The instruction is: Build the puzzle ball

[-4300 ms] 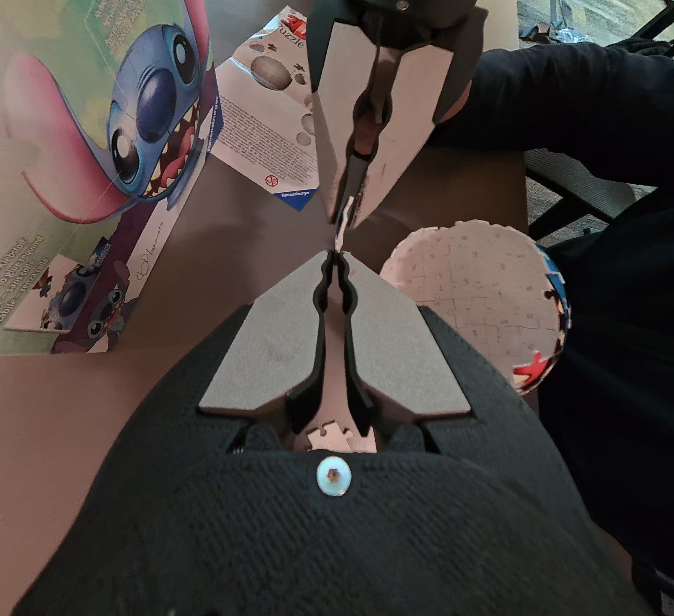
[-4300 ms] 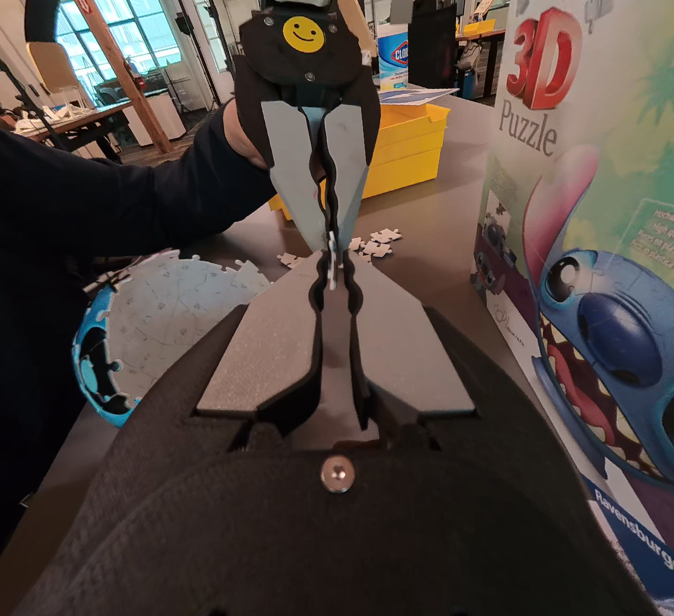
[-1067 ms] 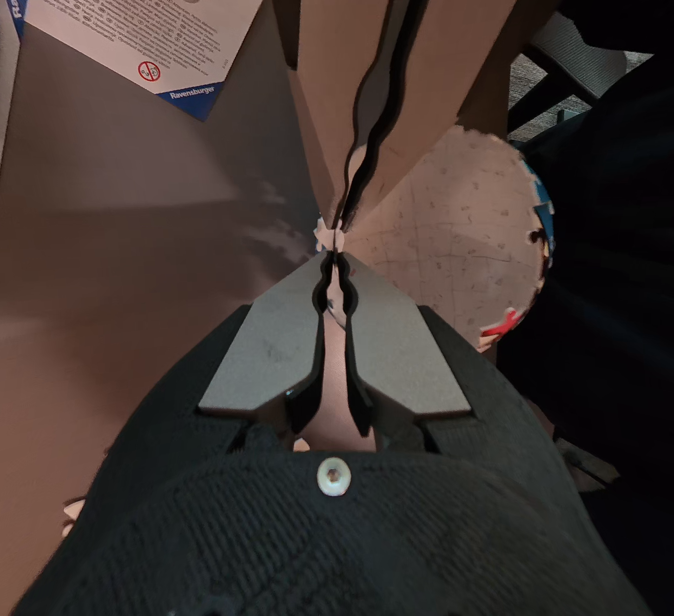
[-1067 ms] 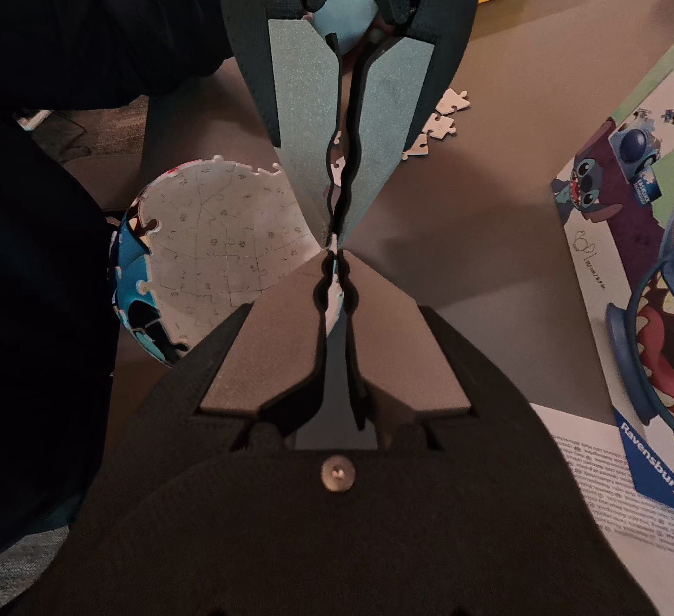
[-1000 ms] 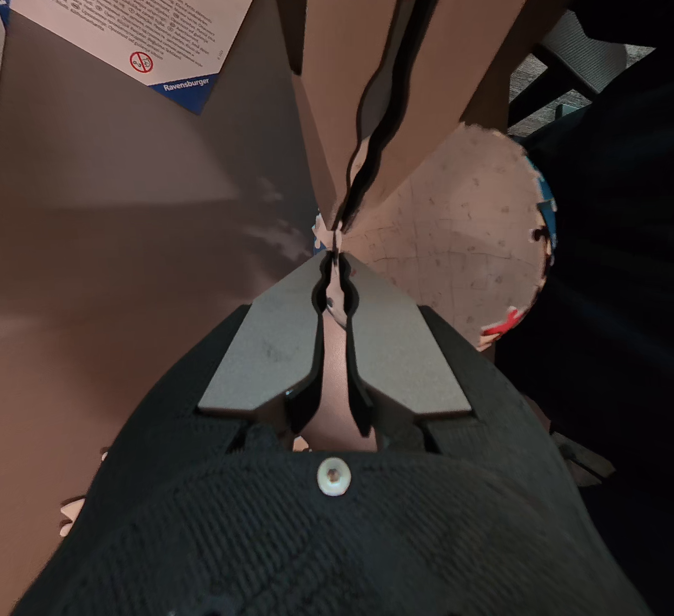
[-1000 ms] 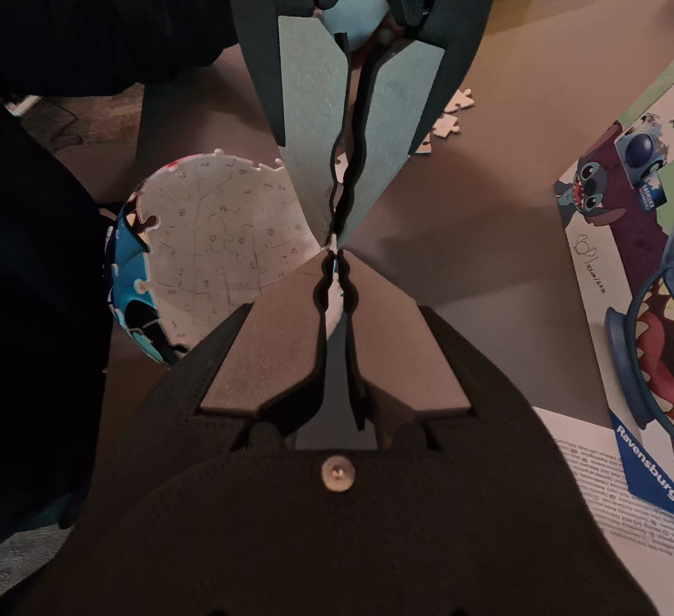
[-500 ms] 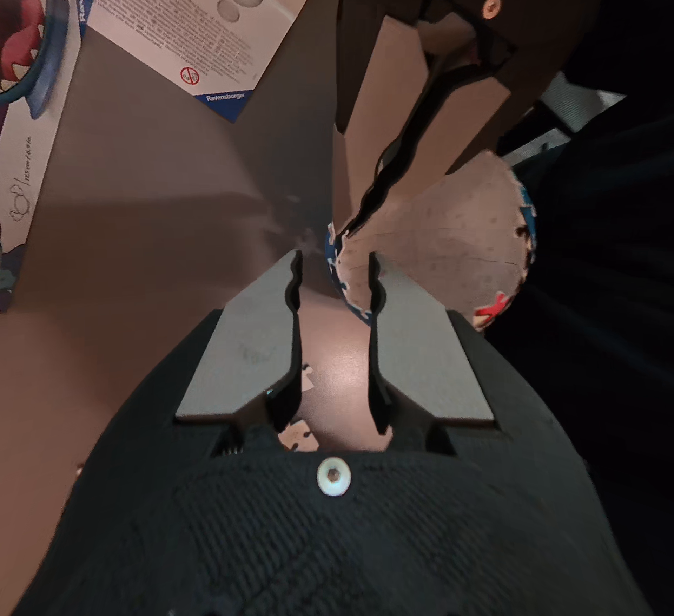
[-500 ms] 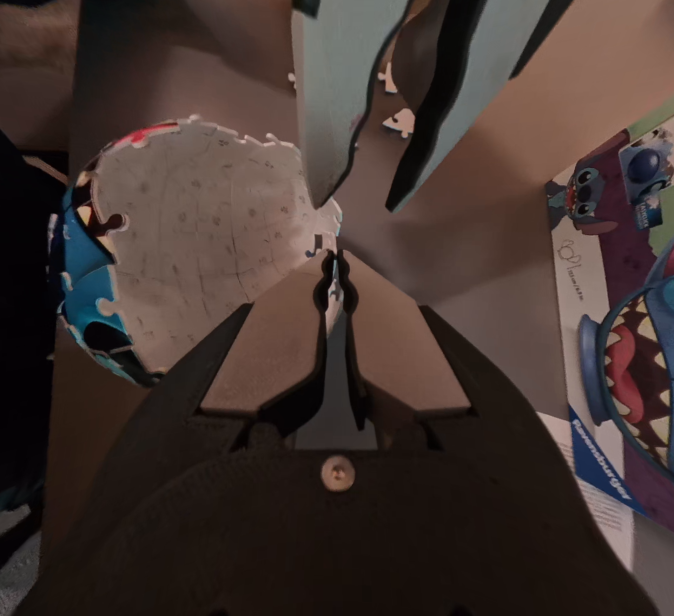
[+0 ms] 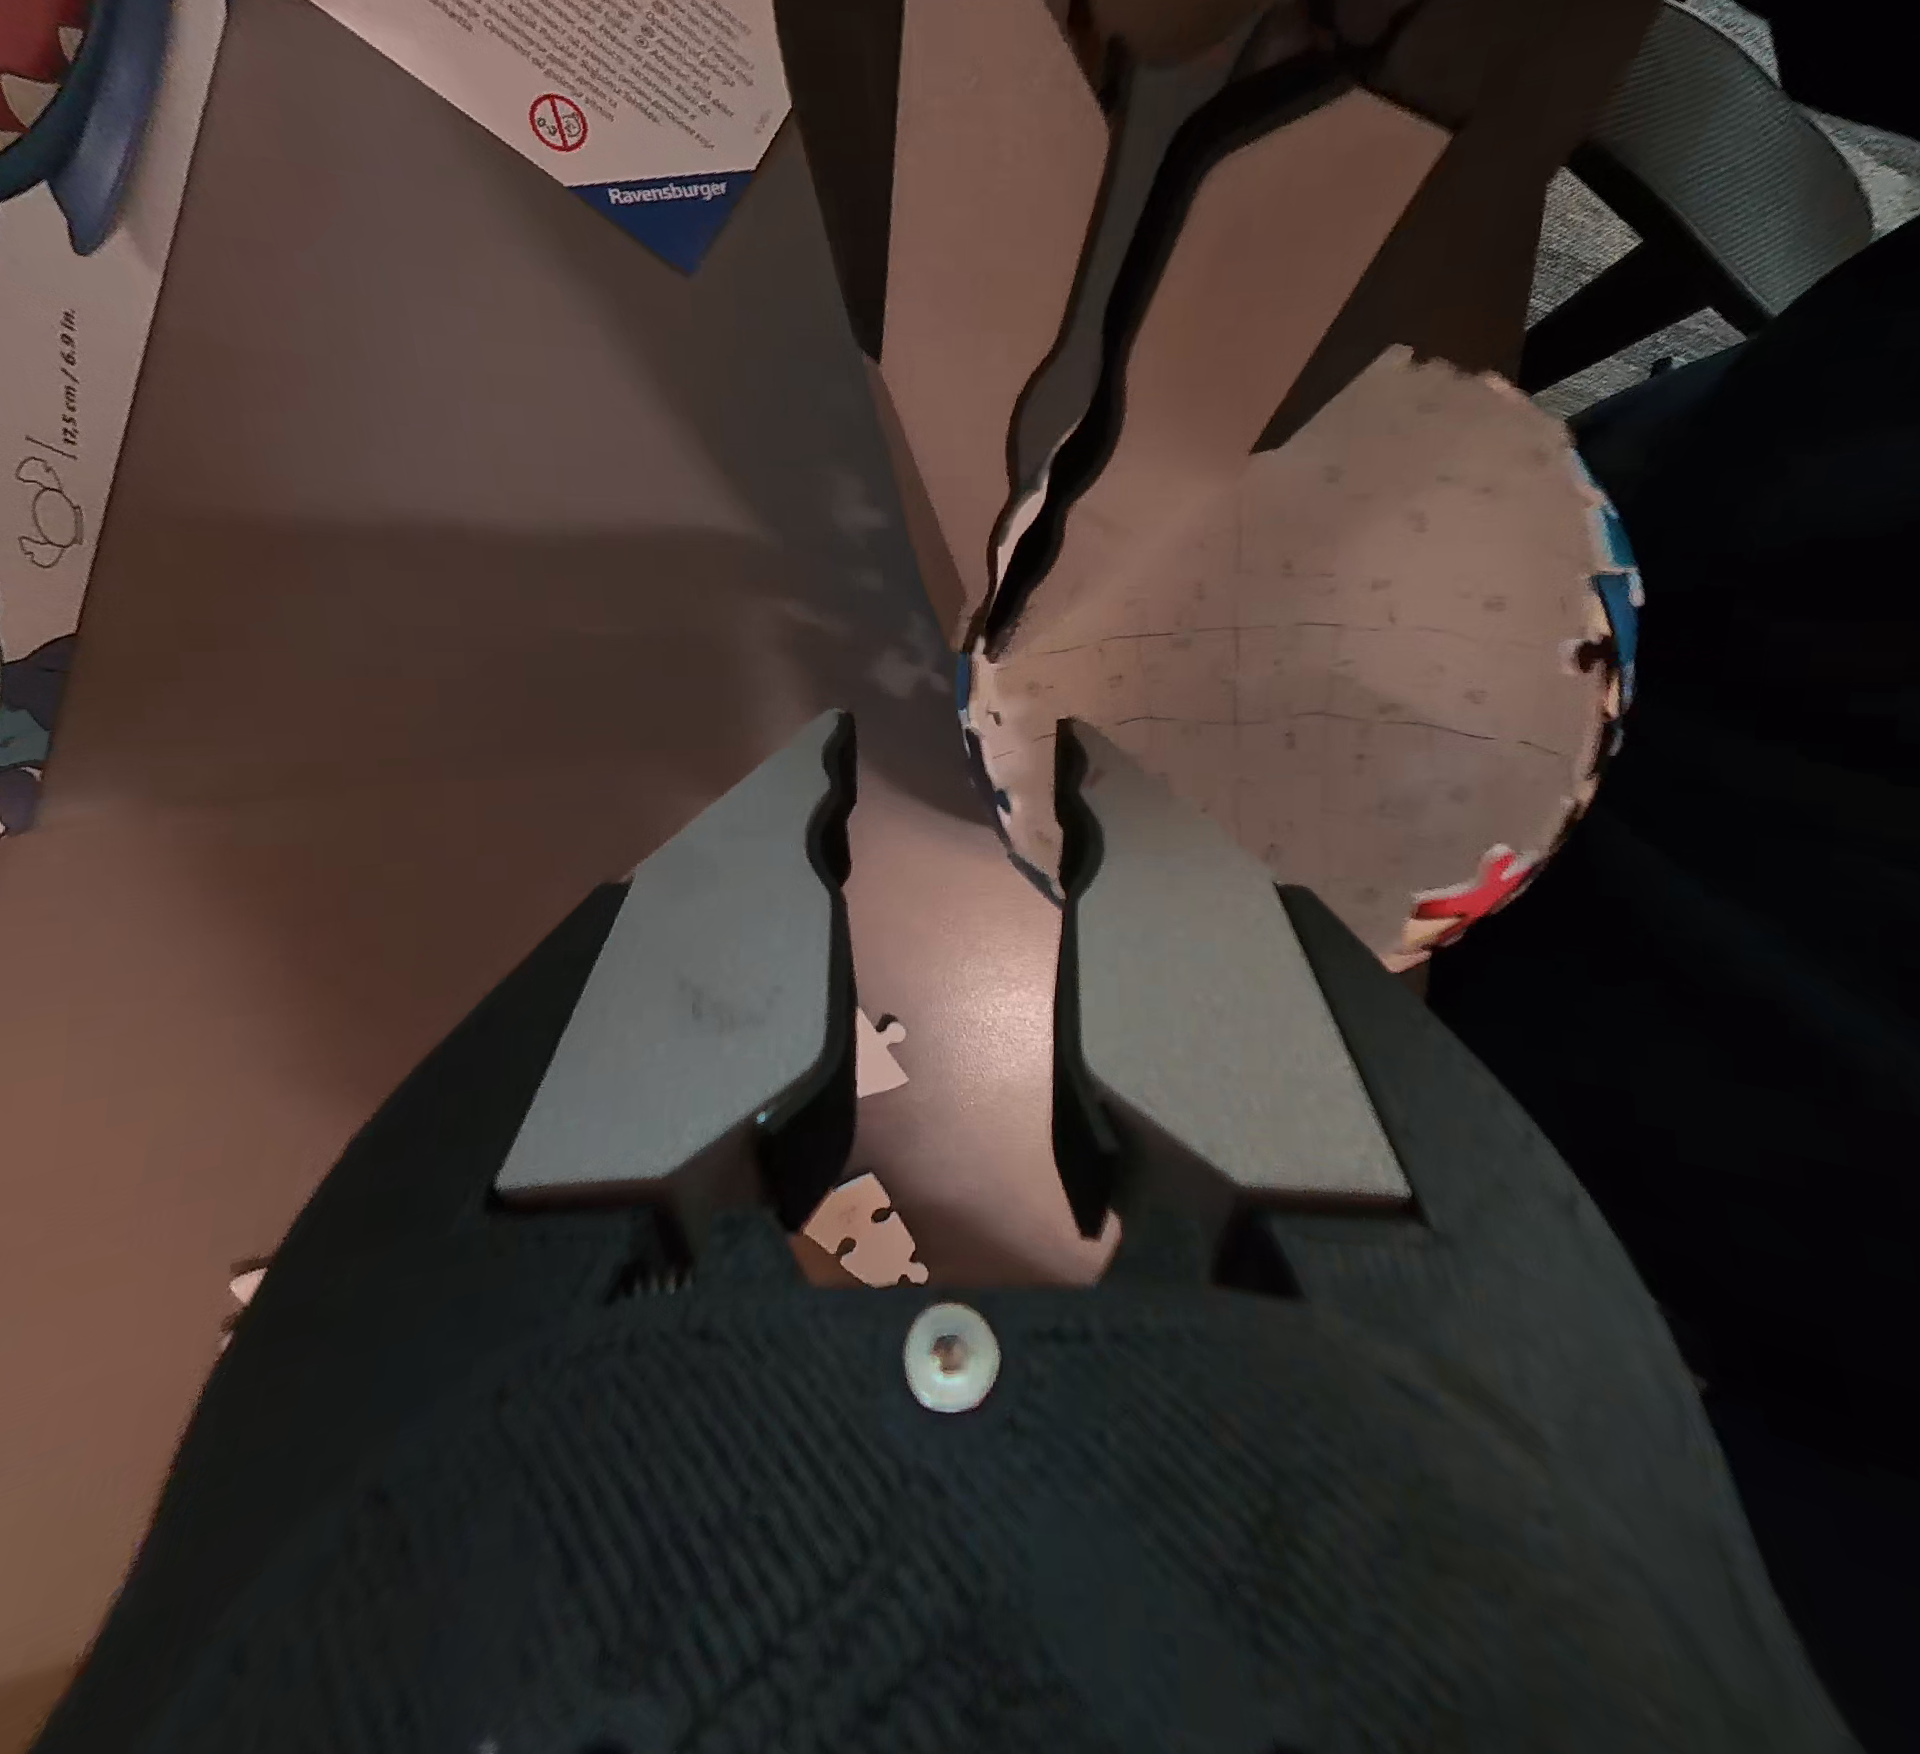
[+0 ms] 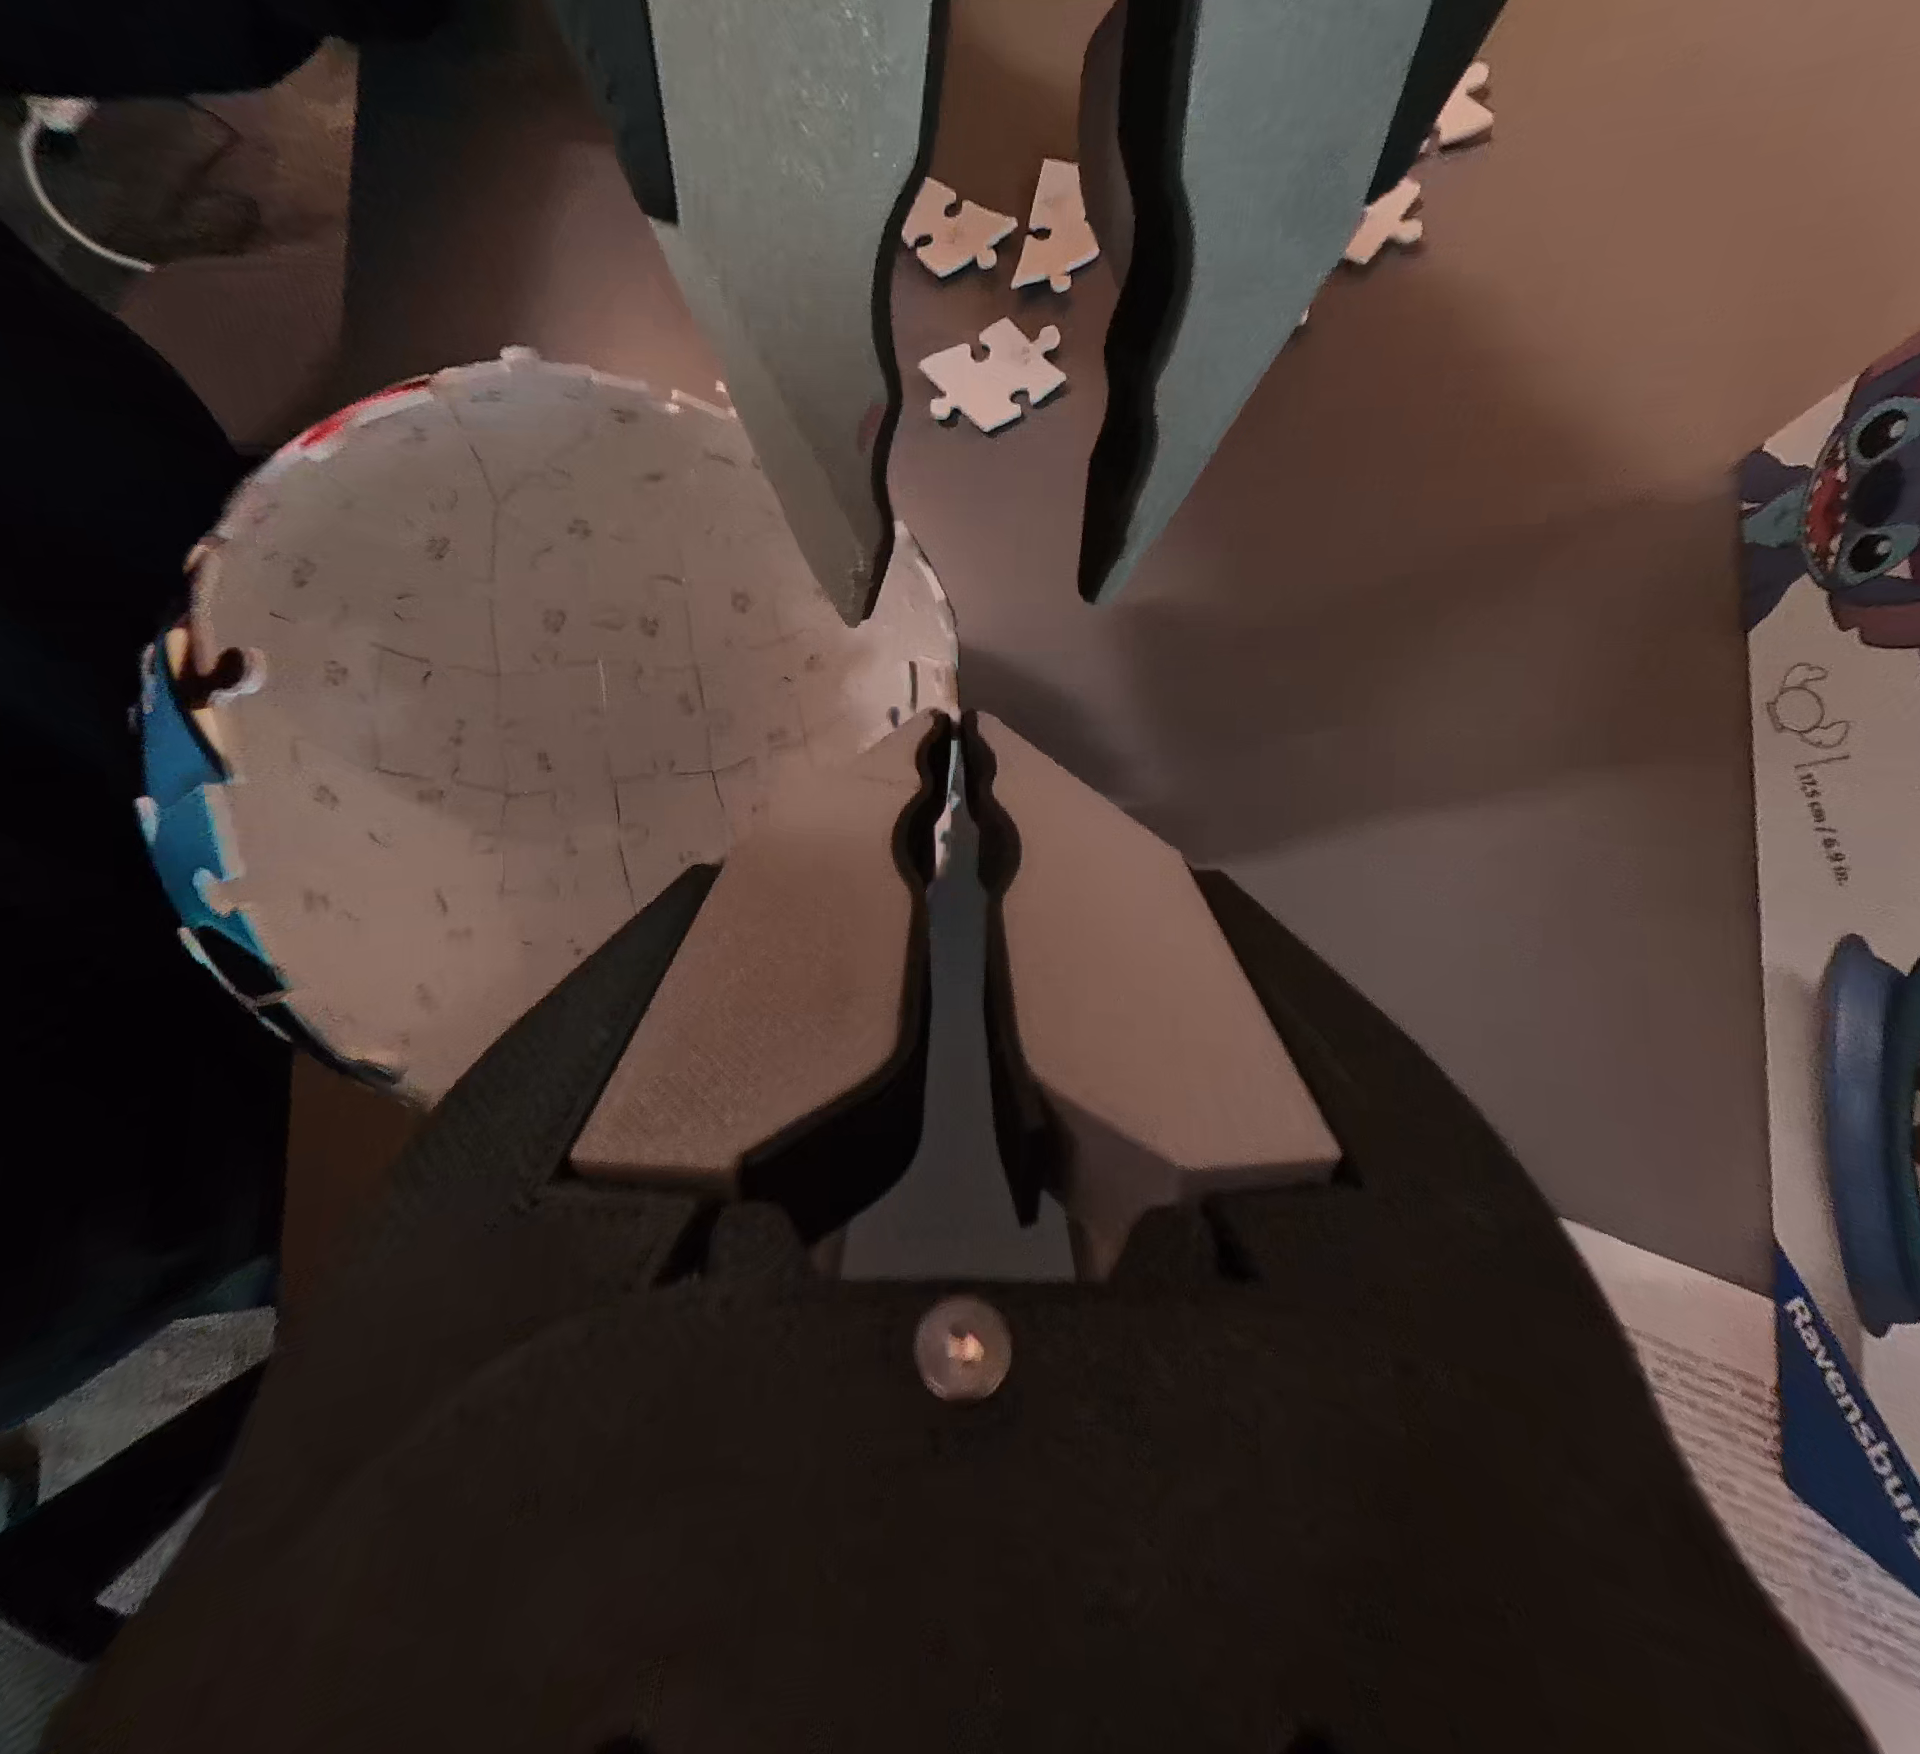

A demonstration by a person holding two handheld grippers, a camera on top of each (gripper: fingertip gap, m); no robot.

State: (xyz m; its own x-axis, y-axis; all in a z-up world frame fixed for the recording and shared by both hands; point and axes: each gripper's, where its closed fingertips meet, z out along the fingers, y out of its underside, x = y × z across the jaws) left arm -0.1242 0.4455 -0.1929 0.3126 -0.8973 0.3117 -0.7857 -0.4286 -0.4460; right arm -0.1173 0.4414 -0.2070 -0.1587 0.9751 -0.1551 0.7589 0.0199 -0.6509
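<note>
A: Jaws on the left gripper (image 9: 951, 728), shut on the shell's rim a second ago, now stand apart, holding nothing.

B: So that piece looks seated. And the right gripper (image 10: 956, 717)?

A: Nearly closed, pinching the rim of the shell (image 10: 499, 696), which hangs at the surface (image 10: 1403, 665) edge, open side towards both cameras.

B: Counts?

A: One half-built shell. Beyond it, five loose pieces (image 10: 992, 374) show, some partly behind the left jaws. One box (image 10: 1860, 665) right of the shell.

B: Next, I'd guess, left fetches another piece.
</note>
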